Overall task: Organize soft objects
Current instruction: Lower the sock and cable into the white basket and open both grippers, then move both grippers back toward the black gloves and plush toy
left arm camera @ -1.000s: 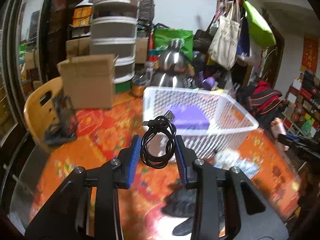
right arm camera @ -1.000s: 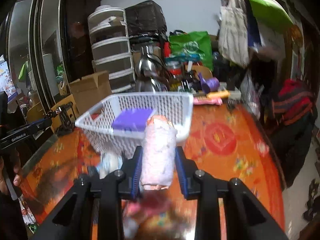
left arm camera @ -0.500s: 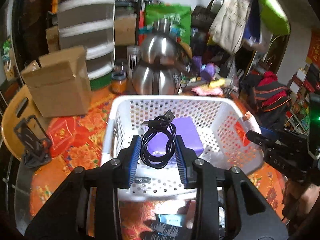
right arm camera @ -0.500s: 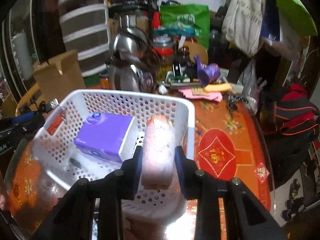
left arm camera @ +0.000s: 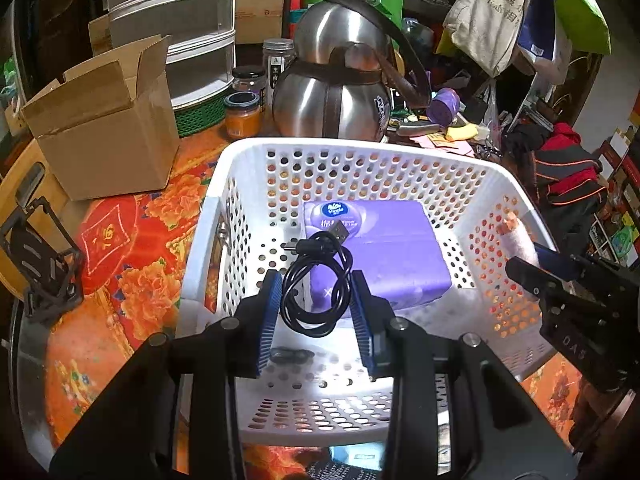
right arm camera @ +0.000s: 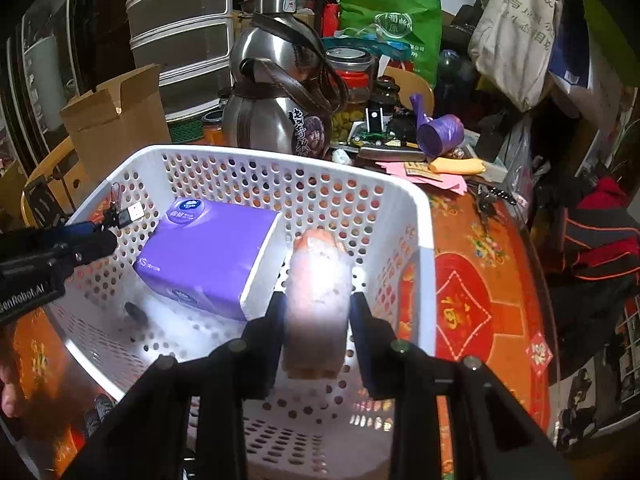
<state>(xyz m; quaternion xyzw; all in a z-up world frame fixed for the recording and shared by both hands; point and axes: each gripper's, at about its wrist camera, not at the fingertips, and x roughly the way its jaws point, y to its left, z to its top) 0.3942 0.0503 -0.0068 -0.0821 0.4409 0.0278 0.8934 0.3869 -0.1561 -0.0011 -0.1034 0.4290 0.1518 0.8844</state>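
A white perforated basket (left arm camera: pixel 224 184) (right arm camera: pixel 424 264) sits on the orange floral table and holds a purple tissue pack (left arm camera: pixel 396 248) (right arm camera: pixel 208 256). My left gripper (left arm camera: pixel 316 312) is shut on a coiled black USB cable (left arm camera: pixel 316 288) and holds it above the basket's near side. My right gripper (right arm camera: pixel 318 320) is shut on a rolled pinkish-white towel (right arm camera: pixel 318 300), held over the basket's right part beside the tissue pack. The towel's tip (left arm camera: pixel 516 236) shows at the basket's right wall in the left wrist view; the cable's plug (right arm camera: pixel 134 212) shows in the right wrist view.
A steel kettle (left arm camera: pixel 332 80) (right arm camera: pixel 276 112), jars (left arm camera: pixel 242 114) and an open cardboard box (left arm camera: pixel 104 128) stand behind the basket. A small dark object (left arm camera: pixel 290 355) lies on the basket floor. A phone stand (left arm camera: pixel 40 256) stands at the left. Clutter fills the back right.
Both grippers have moved forward from short of the basket to over it, still carrying the cable and the towel. The basket now fills both views.
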